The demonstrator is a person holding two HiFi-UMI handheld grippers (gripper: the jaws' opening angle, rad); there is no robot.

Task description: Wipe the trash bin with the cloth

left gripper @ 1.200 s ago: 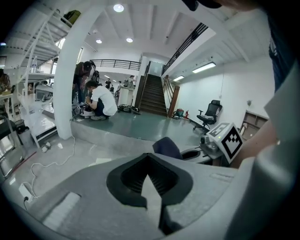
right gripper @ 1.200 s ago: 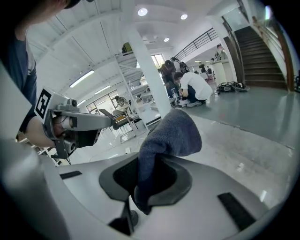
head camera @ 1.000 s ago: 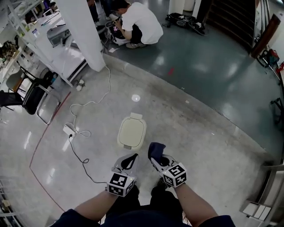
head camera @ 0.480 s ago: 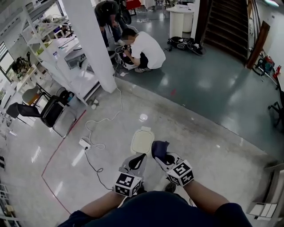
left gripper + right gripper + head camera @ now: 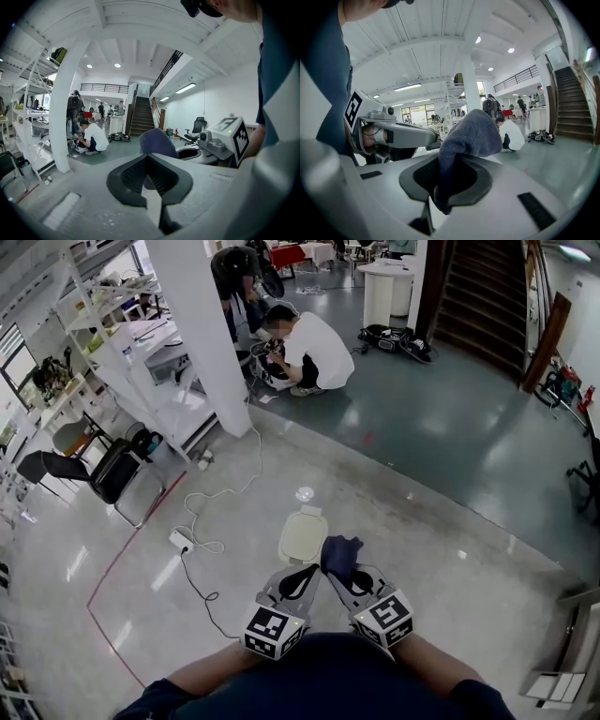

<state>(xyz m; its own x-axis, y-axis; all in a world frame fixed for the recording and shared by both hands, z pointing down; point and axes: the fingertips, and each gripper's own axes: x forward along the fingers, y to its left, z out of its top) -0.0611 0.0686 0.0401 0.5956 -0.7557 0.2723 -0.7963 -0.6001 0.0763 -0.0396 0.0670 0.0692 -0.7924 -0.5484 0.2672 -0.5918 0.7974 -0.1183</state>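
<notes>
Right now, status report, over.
Left gripper shut, empty. Right gripper shut on cloth. Trash bin on floor ahead, lid down. Power cable lies left of it.

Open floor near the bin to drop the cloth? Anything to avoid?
Bare floor right of the trash bin, out to the dark green floor. Left of it is crowded: power strip and white cable. Cloth sits in the right gripper.
</notes>
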